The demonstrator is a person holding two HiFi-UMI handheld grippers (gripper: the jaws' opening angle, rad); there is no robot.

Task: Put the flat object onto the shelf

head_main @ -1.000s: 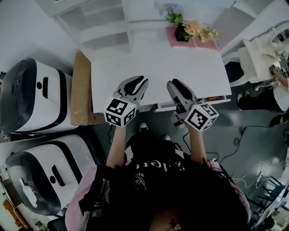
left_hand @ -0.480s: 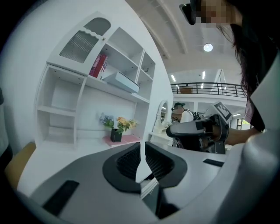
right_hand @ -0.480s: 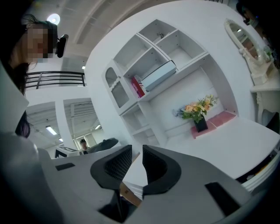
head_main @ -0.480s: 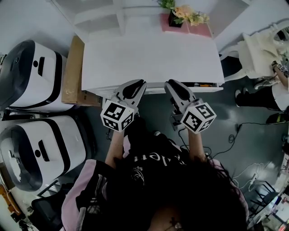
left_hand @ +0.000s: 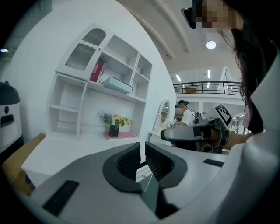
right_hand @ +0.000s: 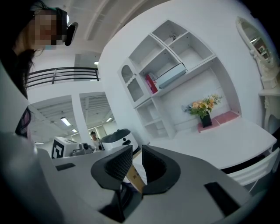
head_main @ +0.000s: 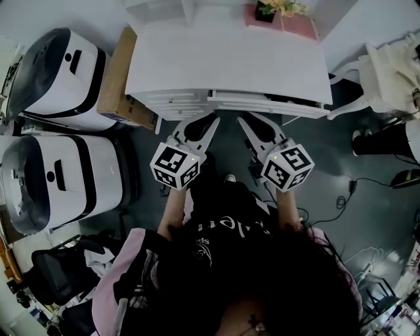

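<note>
Pale blue-grey flat box (left_hand: pixel 117 84) lies on the white wall shelf (left_hand: pixel 74 80). Looks light, stiff and smooth, so I'd pinch a long edge. Left hand-held gripper (left_hand: pixel 142 153) clenched, empty; right hand-held gripper (right_hand: pixel 137 159) closing on nothing.

Flowers (head_main: pixel 279 8) stand on a pink mat (head_main: pixel 300 27) at the far right corner of the desk (head_main: pixel 223 59). A cardboard box (head_main: pixel 119 79) sits just beside the desk's left edge. Two white machines (head_main: pixel 56 79) stand left of the box, and cables (head_main: pixel 346 191) trail on the floor at right.
</note>
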